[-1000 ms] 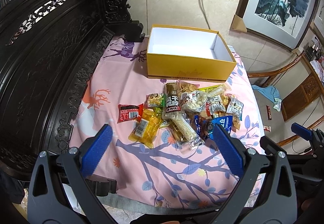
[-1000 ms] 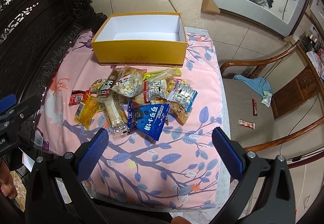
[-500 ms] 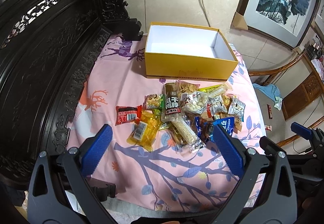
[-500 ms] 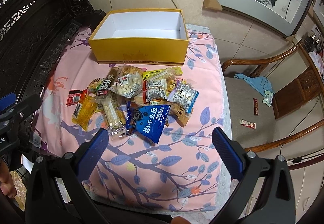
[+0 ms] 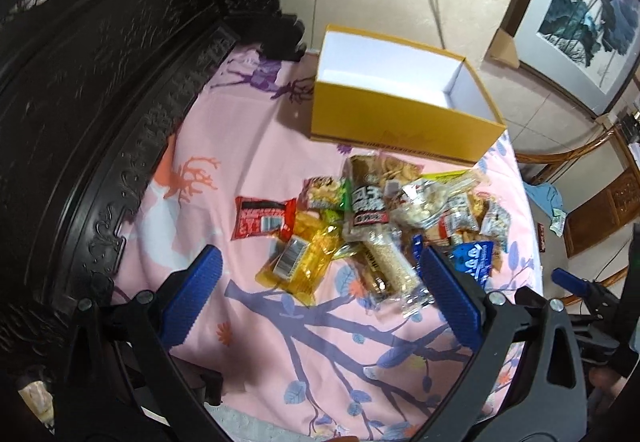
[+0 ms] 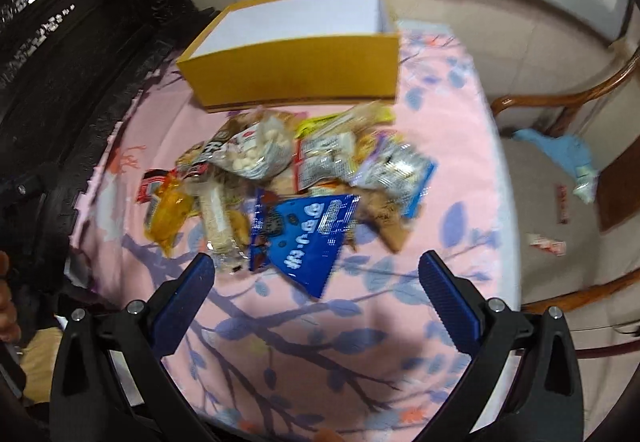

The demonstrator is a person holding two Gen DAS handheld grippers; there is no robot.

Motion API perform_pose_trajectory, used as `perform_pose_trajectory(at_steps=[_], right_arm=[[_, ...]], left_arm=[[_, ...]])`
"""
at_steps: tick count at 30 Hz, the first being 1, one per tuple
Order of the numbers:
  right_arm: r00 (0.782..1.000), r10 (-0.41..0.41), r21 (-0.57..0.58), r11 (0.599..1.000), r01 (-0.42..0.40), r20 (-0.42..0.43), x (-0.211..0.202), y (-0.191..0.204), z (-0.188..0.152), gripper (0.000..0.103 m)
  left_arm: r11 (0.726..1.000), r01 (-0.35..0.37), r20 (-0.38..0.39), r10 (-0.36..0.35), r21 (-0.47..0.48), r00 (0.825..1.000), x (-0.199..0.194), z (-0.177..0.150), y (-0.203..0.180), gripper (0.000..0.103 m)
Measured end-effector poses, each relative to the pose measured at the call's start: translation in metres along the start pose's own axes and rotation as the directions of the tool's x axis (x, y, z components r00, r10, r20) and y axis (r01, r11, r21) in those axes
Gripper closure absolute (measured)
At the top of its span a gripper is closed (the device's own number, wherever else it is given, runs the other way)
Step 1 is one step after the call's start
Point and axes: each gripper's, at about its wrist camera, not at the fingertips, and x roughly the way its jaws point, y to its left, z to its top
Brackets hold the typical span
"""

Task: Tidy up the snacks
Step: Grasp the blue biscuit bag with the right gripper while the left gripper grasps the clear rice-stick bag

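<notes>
A heap of snack packets lies on a pink patterned cloth (image 5: 248, 326) in front of an empty yellow box (image 5: 400, 130) with a white inside. In the heap are a red packet (image 5: 264, 218), a yellow packet (image 5: 304, 258), a clear sesame bar (image 5: 388, 262) and a blue cookie bag (image 6: 304, 238). My left gripper (image 5: 316, 302) hovers open above the cloth, just short of the yellow packet. In its own view my right gripper (image 6: 310, 298) is open too, close over the blue cookie bag. The yellow box (image 6: 296, 70) stands behind the heap. Neither gripper holds anything.
A dark carved wooden bench back (image 5: 100, 82) runs along the left. A wooden chair (image 6: 560, 170) stands to the right with a blue cloth (image 6: 560, 150) and small wrappers (image 6: 546, 244) on its seat. Framed paintings (image 5: 592, 14) lean on the tiled wall.
Both grippers have moved forward and down toward the snack heap, so it looks larger. Both views are blurred by motion. The jaws stay open.
</notes>
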Motion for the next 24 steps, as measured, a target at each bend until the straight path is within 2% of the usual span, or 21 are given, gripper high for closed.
perform_pose_trajectory(at_steps=[2, 10, 15, 17, 19, 24], right_arm=[[0.999, 0.044, 0.031, 0.999, -0.044, -0.011, 0.015, -0.005, -0.001, 0.001], [0.989, 0.128, 0.123, 0.985, -0.118, -0.073, 0.073, -0.017, 0.004, 0.004], [0.983, 0.15, 0.141, 0.981, -0.135, -0.107, 0.1, -0.004, 0.007, 0.012], [0.985, 0.131, 0.116, 0.986, -0.118, -0.114, 0.105, 0.005, 0.008, 0.015], [0.99, 0.09, 0.089, 0.993, -0.081, -0.11, 0.107, 0.009, 0.009, 0.02], [0.994, 0.064, 0.054, 0.997, -0.059, -0.087, 0.107, 0.011, 0.009, 0.048]], left_arm=[[1.0, -0.013, -0.023, 0.013, -0.011, 1.0, 0.008, -0.005, 0.003, 0.002], [0.999, -0.052, -0.109, 0.05, -0.017, 0.993, 0.026, -0.018, 0.012, 0.002], [0.997, -0.069, -0.122, 0.064, -0.039, 0.99, 0.03, -0.022, 0.021, 0.002], [0.996, -0.075, -0.13, 0.069, -0.047, 0.989, 0.032, -0.024, 0.025, 0.002], [0.995, -0.08, -0.14, 0.072, -0.055, 0.988, 0.034, -0.026, 0.027, 0.002], [0.995, -0.081, -0.145, 0.071, -0.061, 0.987, 0.037, -0.03, 0.028, 0.002]])
